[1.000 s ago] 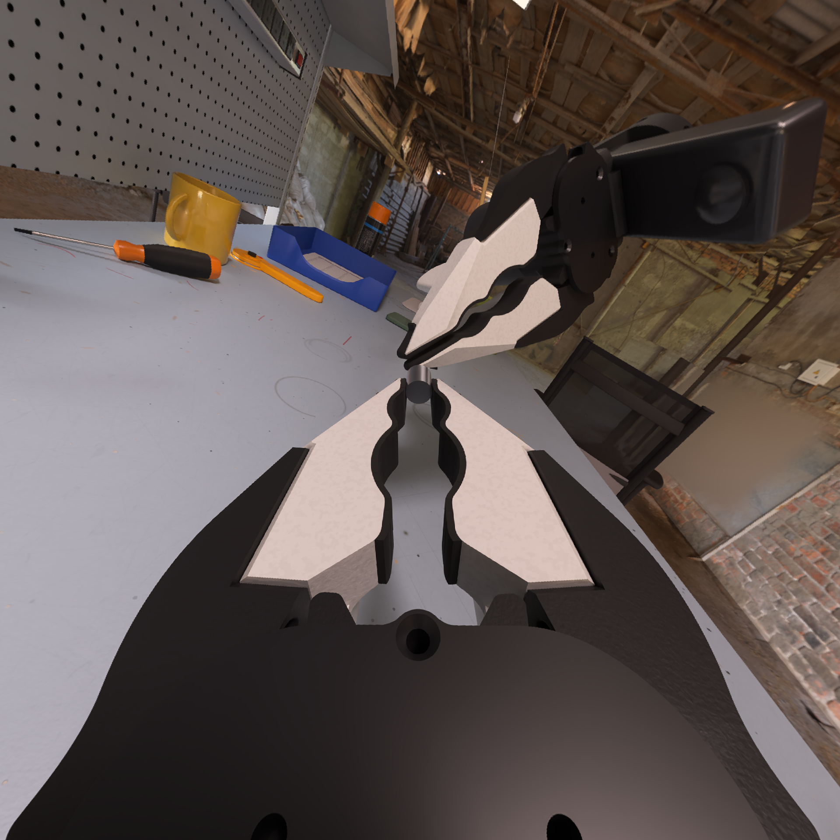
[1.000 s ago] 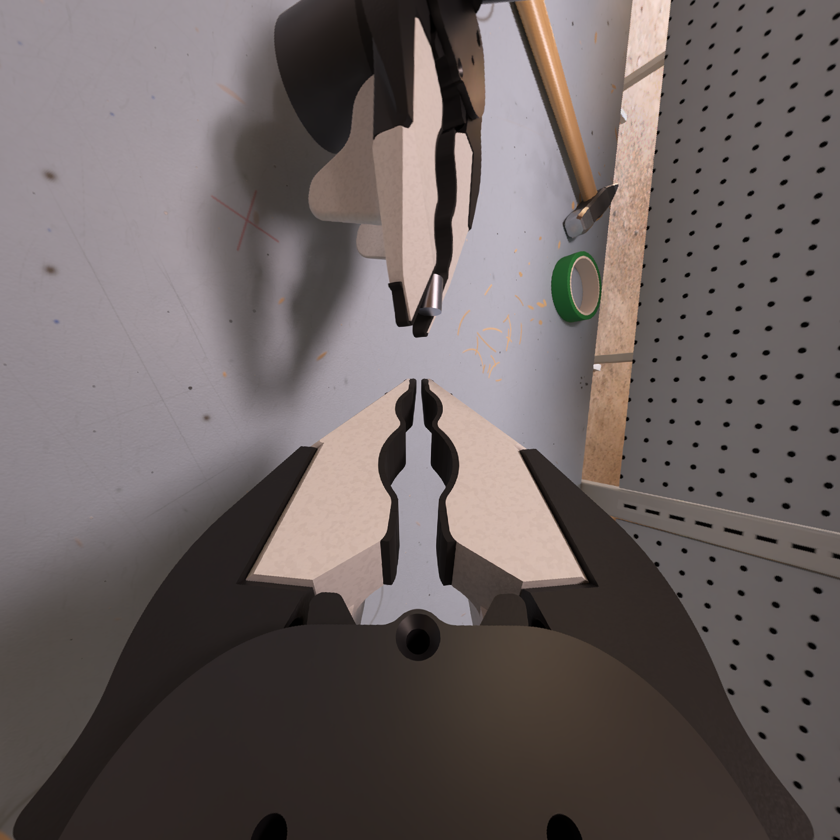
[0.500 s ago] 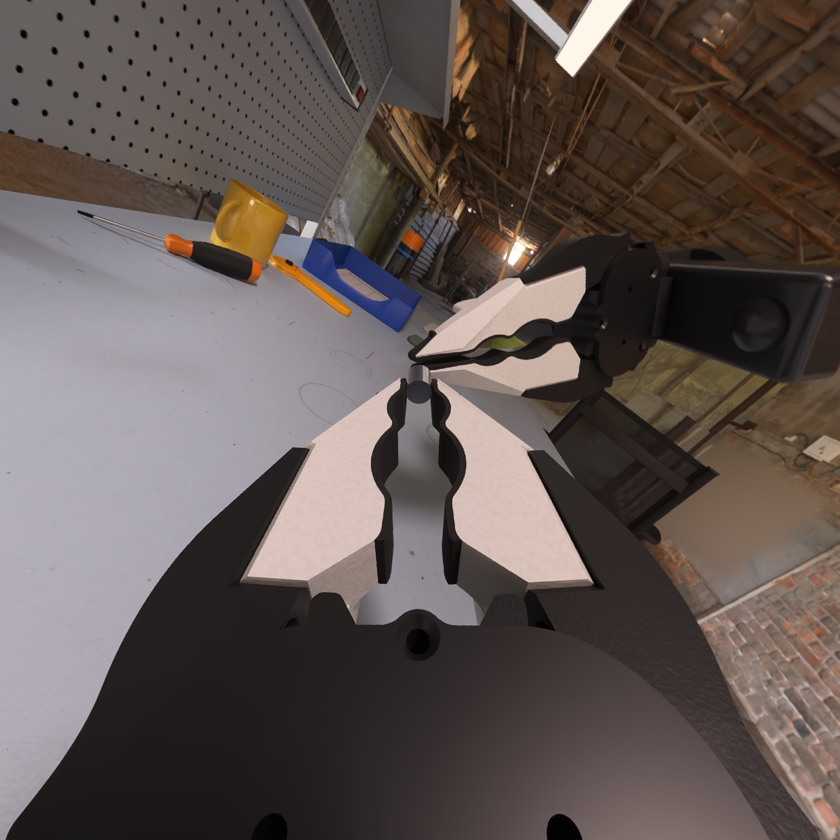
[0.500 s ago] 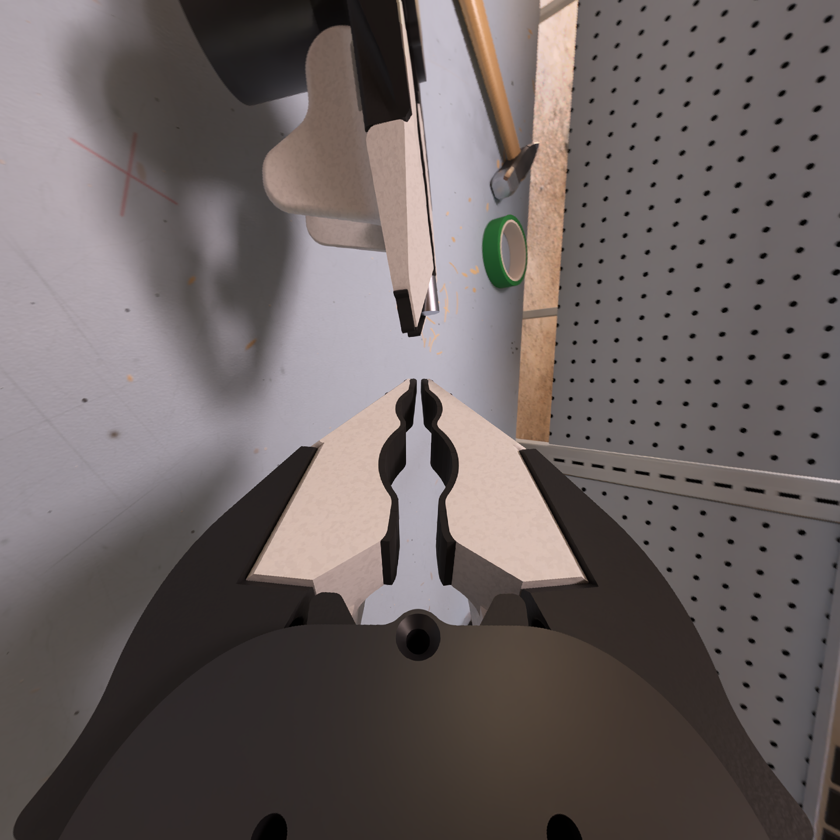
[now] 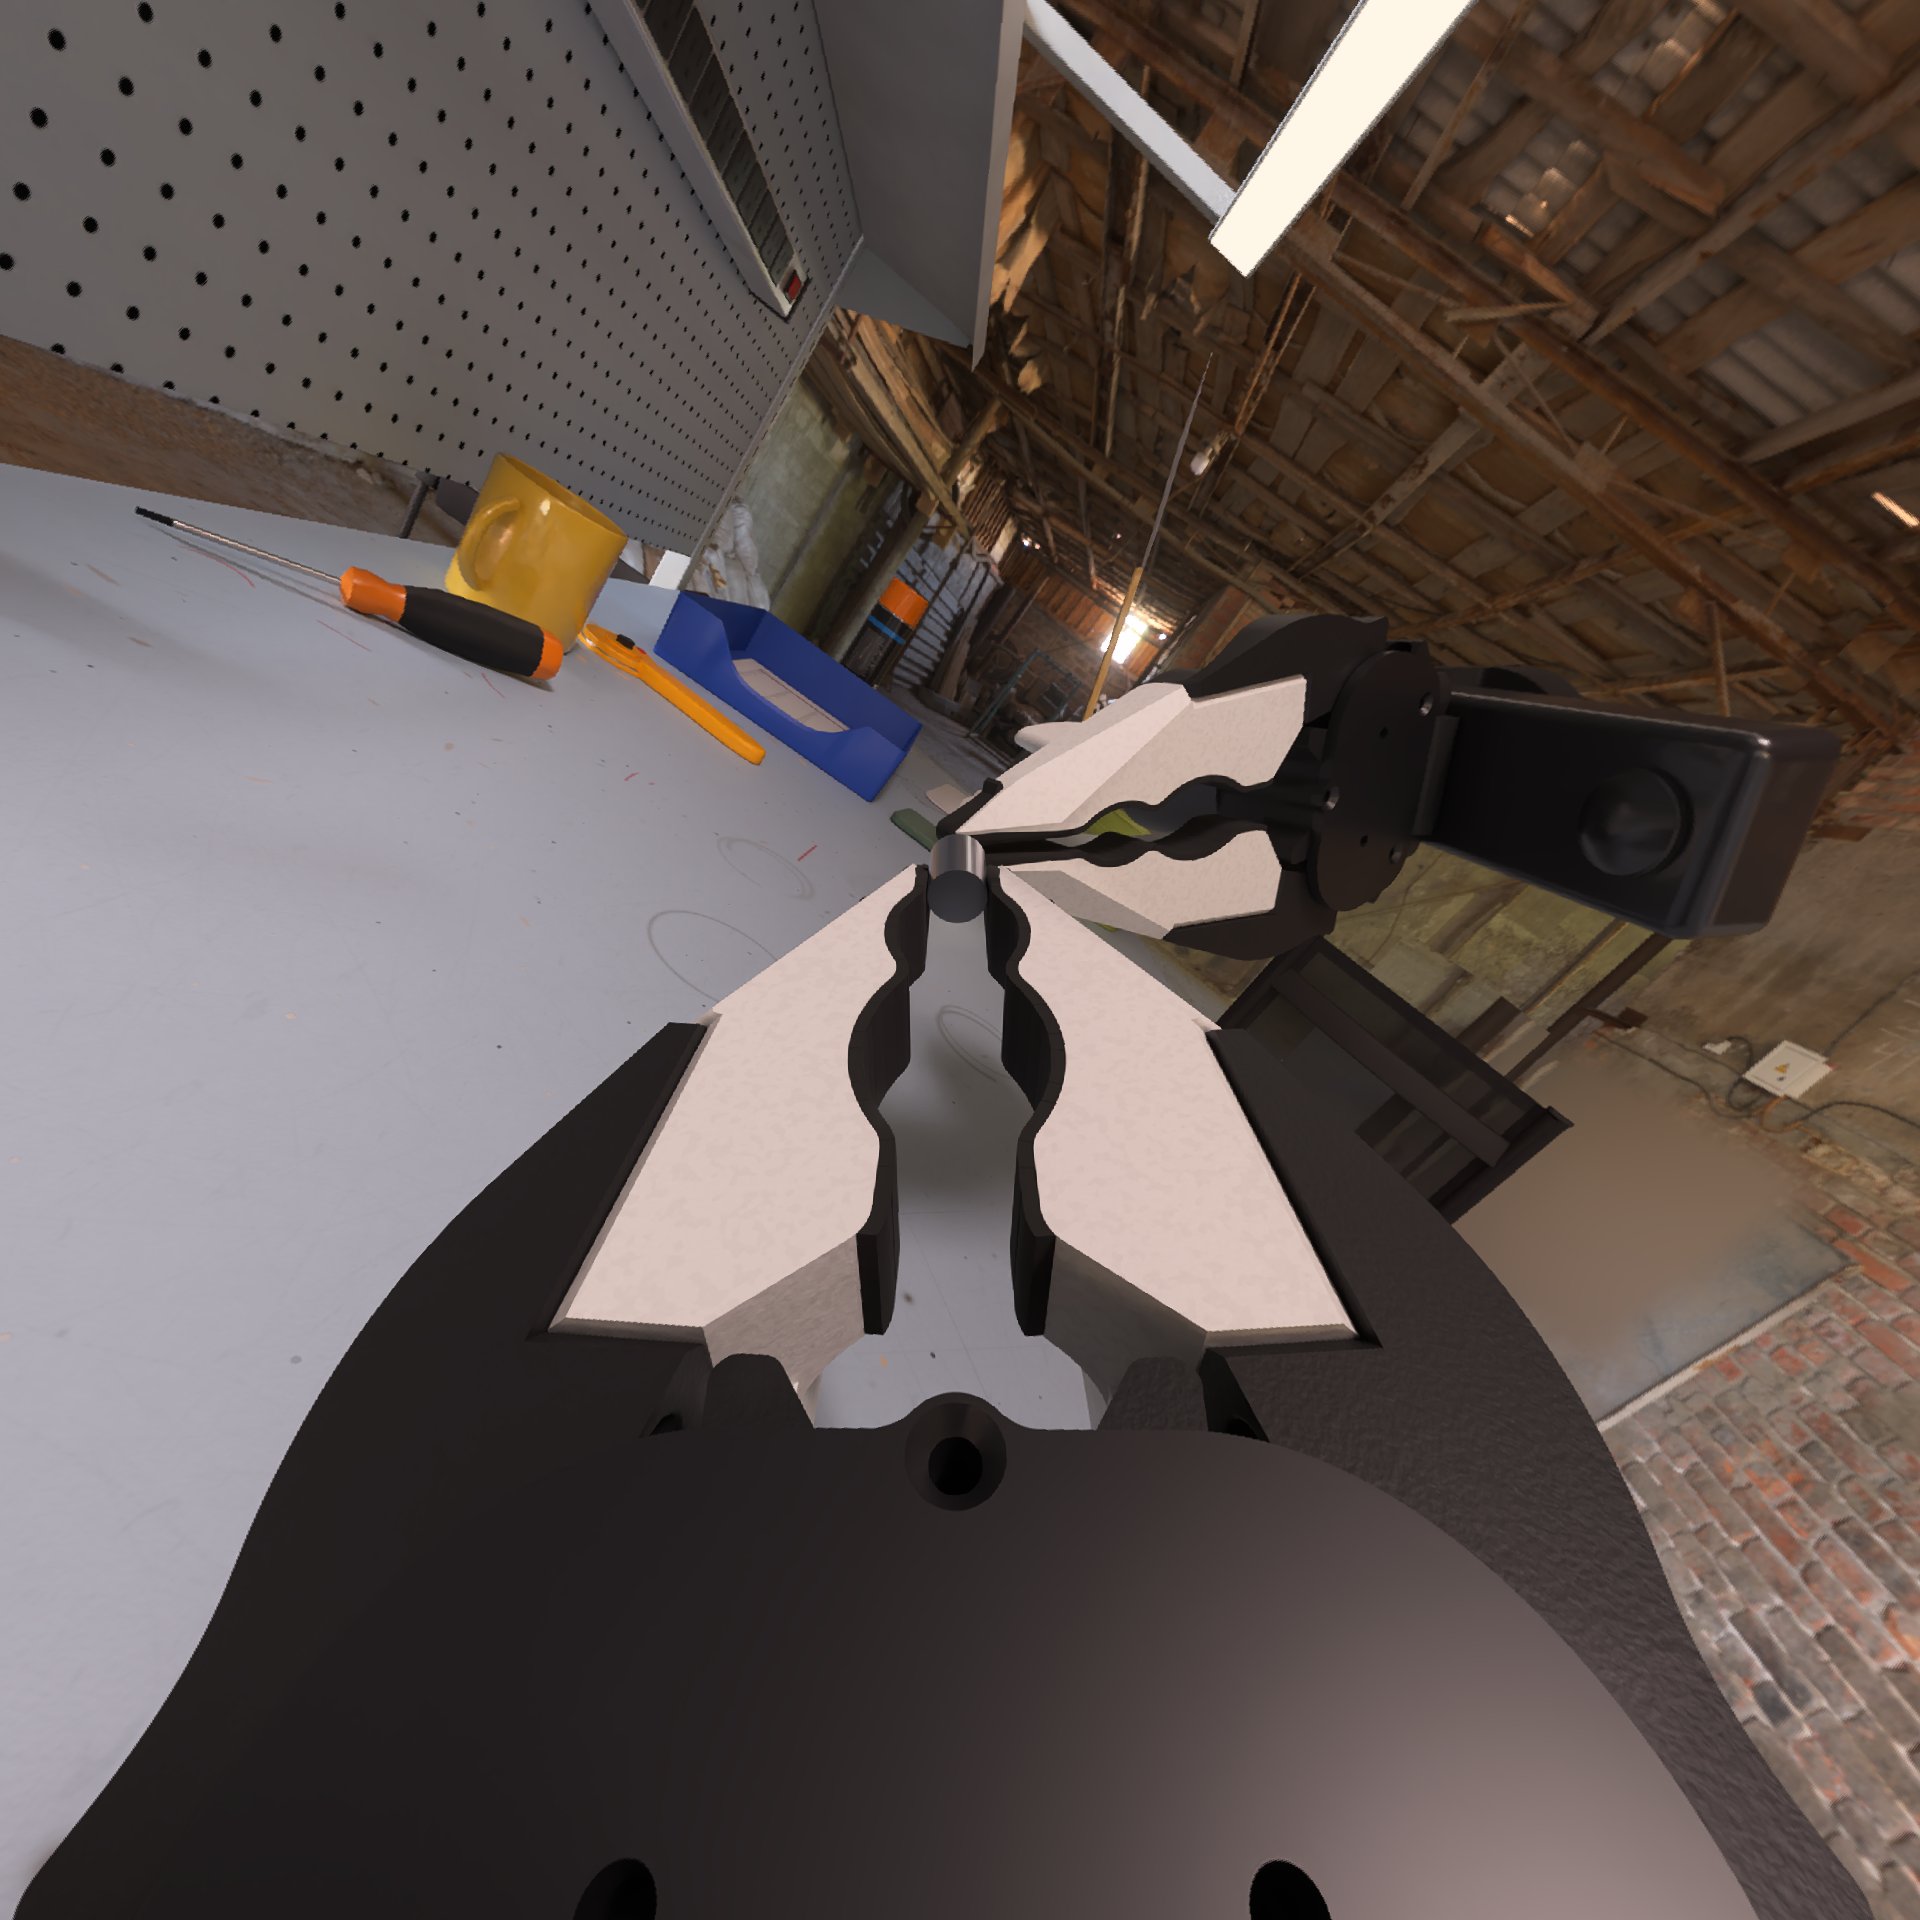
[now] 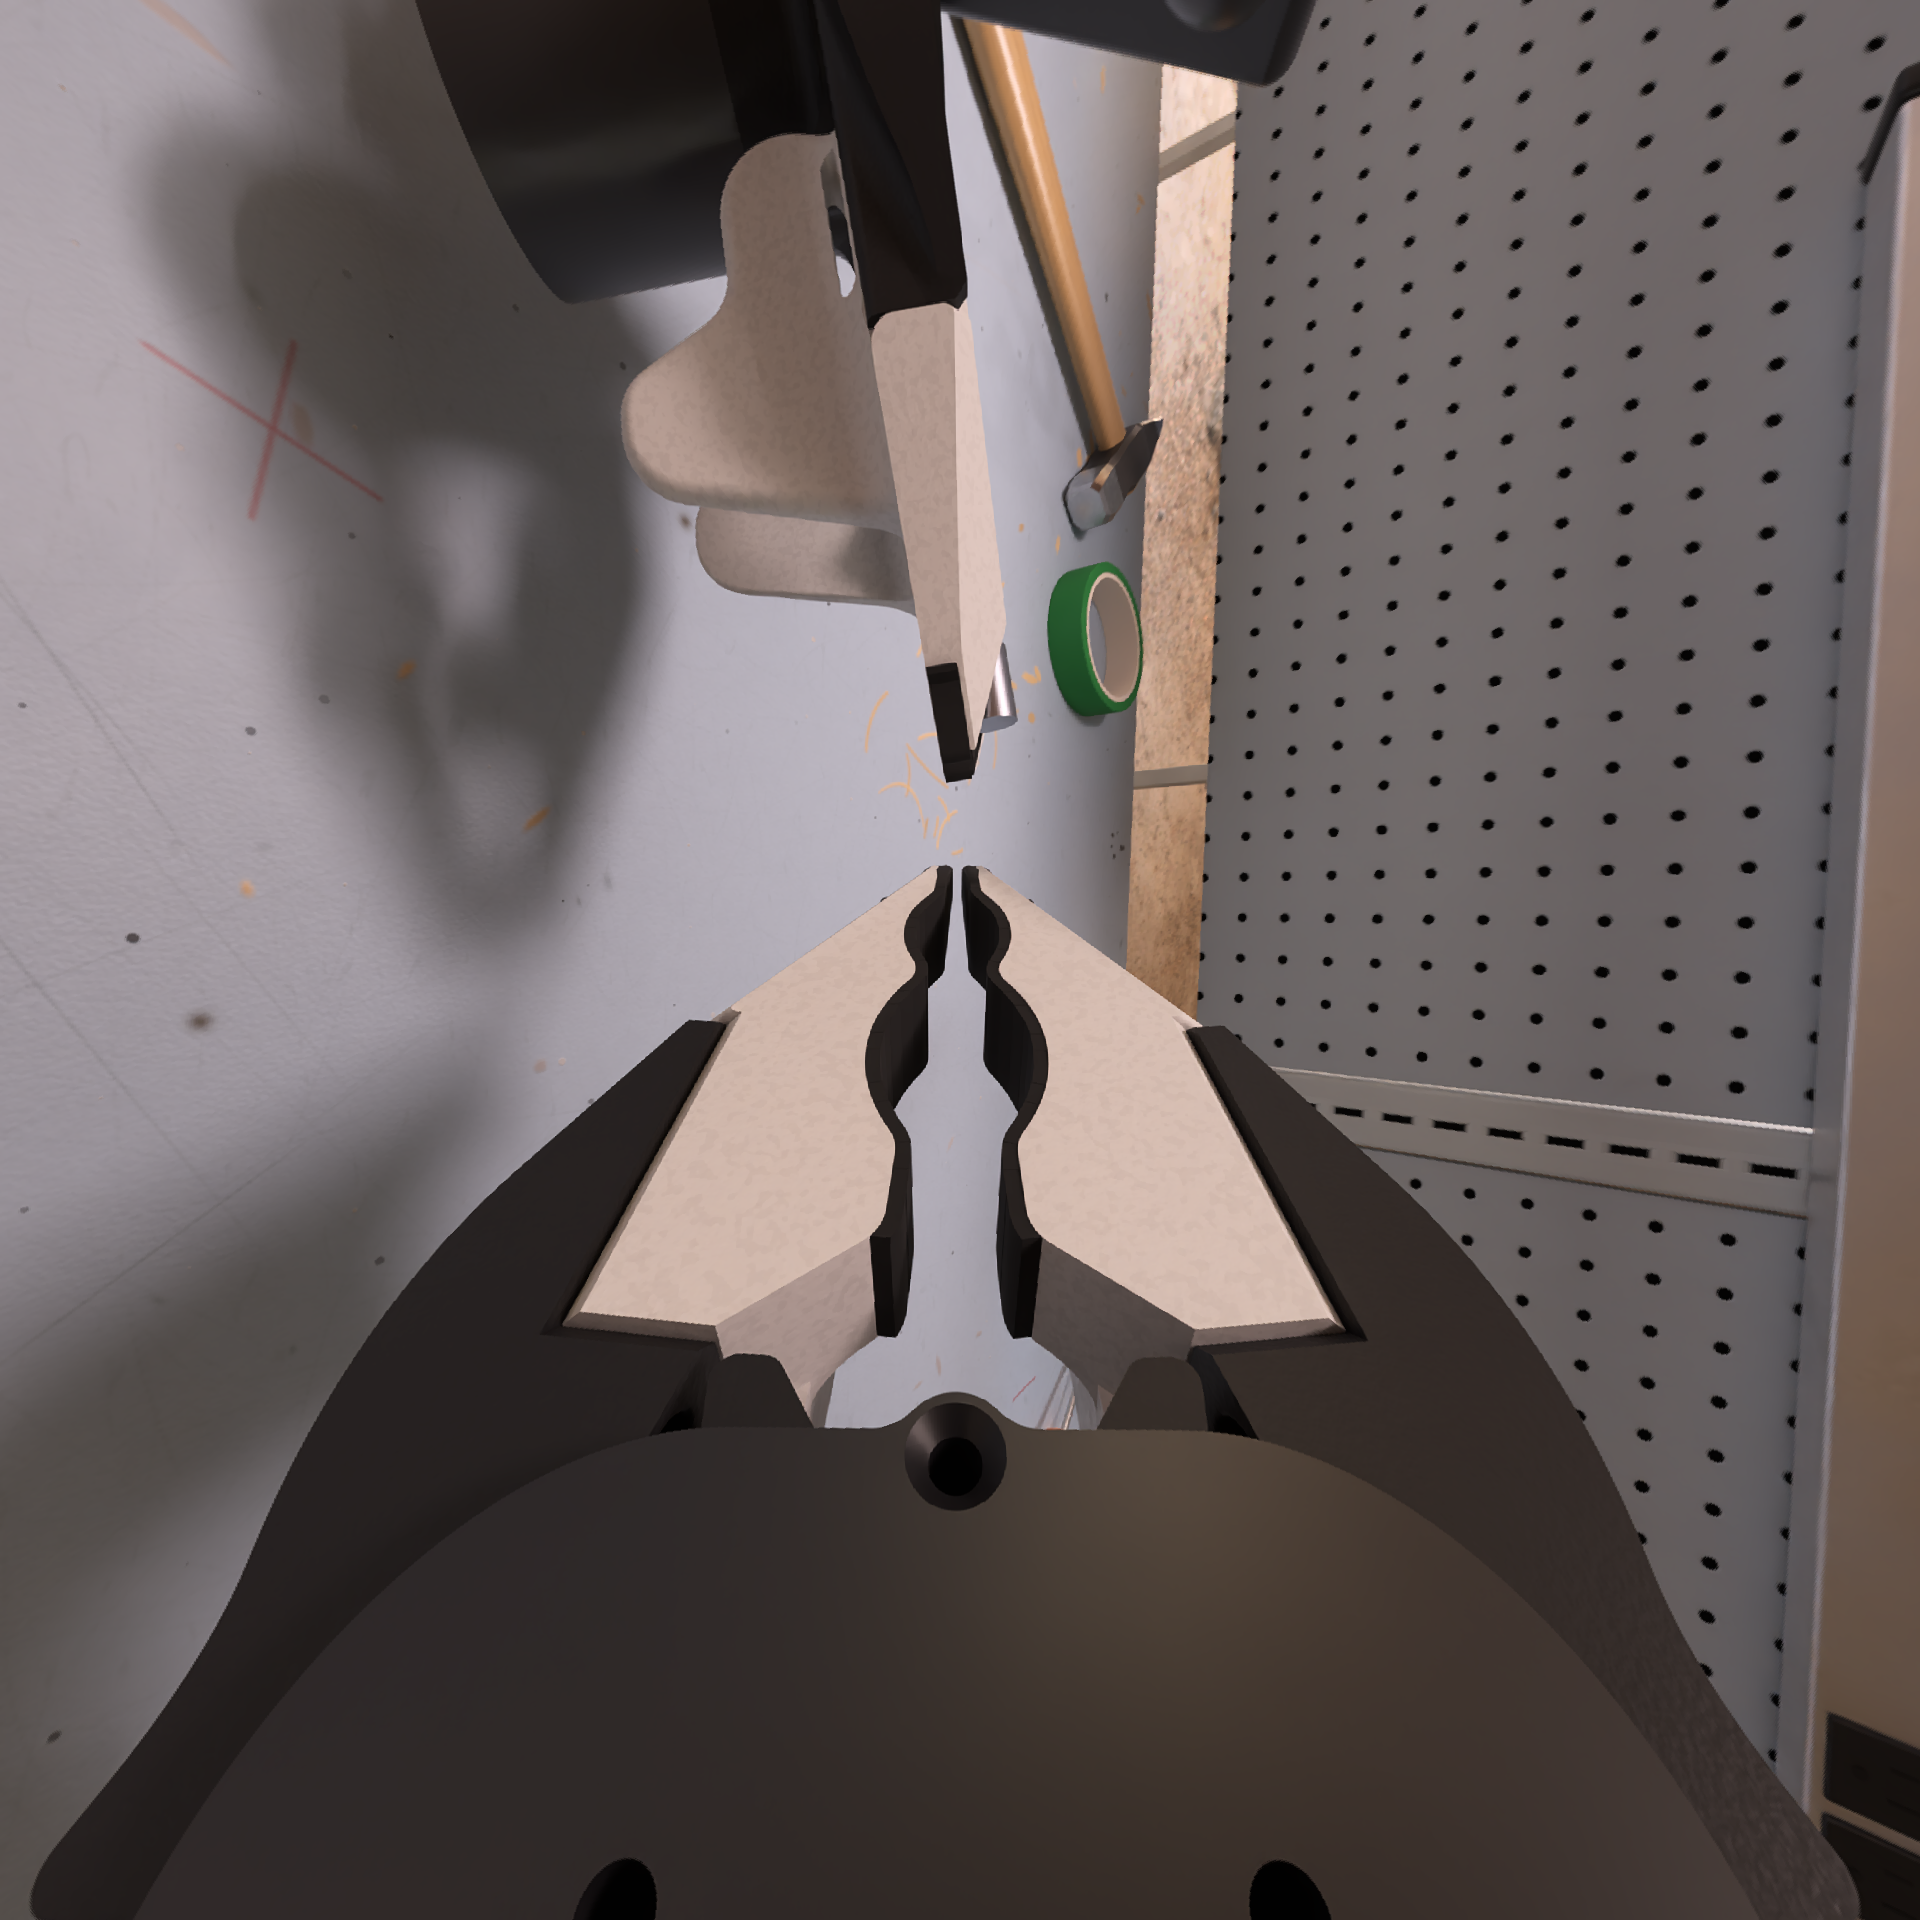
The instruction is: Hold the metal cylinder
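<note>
The metal cylinder [image 5: 956,891] is a short grey stub pinched between the tips of my left gripper [image 5: 956,883], which is shut on it above the grey bench top [image 5: 312,935]. My right gripper [image 6: 956,875] is shut and empty. In the left wrist view the right gripper [image 5: 961,831] comes in from the right, its tips just above the cylinder and close to it. In the right wrist view the left gripper [image 6: 961,748] hangs ahead, seen edge-on, with the cylinder [image 6: 1000,688] poking out beside its tip.
A yellow mug [image 5: 535,545], a screwdriver [image 5: 457,623], an orange utility knife [image 5: 675,691] and a blue tray [image 5: 790,696] lie at the back by the pegboard [image 5: 312,208]. A hammer [image 6: 1112,478] and a green tape roll [image 6: 1091,639] lie near the pegboard [image 6: 1507,623].
The right gripper has swung from pointing steeply down to nearly level, its tips staying close to the cylinder. The left gripper has tilted upward and keeps its hold on the cylinder.
</note>
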